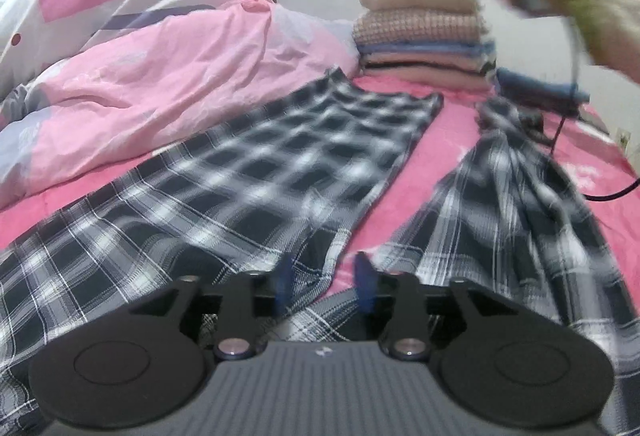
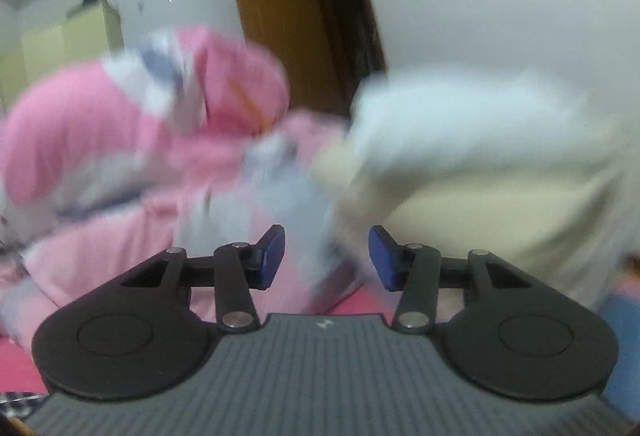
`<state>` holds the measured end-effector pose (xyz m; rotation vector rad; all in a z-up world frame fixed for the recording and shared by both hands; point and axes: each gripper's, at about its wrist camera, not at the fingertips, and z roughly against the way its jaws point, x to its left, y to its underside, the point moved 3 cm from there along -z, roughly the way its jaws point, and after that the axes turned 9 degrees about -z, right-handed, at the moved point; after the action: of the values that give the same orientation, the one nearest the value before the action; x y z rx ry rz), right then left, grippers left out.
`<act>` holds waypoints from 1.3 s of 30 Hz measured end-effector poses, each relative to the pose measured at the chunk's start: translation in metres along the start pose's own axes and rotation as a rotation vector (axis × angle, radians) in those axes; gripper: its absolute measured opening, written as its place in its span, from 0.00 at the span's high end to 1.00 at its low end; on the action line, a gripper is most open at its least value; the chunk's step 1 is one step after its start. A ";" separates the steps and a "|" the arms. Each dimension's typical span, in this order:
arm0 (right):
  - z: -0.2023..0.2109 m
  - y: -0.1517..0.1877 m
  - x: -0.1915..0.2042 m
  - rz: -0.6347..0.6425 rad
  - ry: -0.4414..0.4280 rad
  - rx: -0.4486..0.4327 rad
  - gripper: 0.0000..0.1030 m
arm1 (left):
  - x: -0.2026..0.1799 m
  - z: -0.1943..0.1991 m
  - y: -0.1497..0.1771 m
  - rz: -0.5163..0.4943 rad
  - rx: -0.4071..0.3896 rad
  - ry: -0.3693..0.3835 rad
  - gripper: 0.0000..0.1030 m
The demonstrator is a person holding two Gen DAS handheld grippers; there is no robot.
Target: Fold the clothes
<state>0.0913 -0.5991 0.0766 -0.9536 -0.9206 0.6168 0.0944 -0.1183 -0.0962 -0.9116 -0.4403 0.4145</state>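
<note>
Plaid trousers (image 1: 224, 172): light, limp, creasing; best taken at a leg hem; left gripper (image 1: 326, 286) and right gripper (image 2: 327, 256) half-open, empty.

Checked trousers (image 1: 248, 172): thin woven cloth, matt. Quilt (image 1: 132, 36): smooth, creased cotton-like cloth. Folded pile (image 1: 420, 32): coarser knit. Gripper fingers (image 2: 272, 256): matt plastic.

Black linkage arms (image 2: 326, 260); blue pads (image 2: 274, 256) — ribbed grey body; silver pivots.
</note>
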 end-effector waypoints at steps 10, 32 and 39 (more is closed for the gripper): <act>0.203 -0.034 0.032 0.304 -0.030 -0.023 0.62 | -0.010 0.073 -0.026 -0.025 -0.050 -0.089 0.33; 0.007 0.204 0.015 0.257 0.014 0.594 0.93 | 0.089 0.196 0.088 0.535 0.164 -0.522 0.55; -0.010 0.190 0.075 0.239 -0.218 0.564 0.93 | 0.093 0.197 0.108 0.625 0.167 -0.586 0.54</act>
<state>0.1269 -0.4562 -0.0656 -0.4933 -0.7632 1.1310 0.0513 0.1182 -0.0617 -0.7409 -0.6372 1.2904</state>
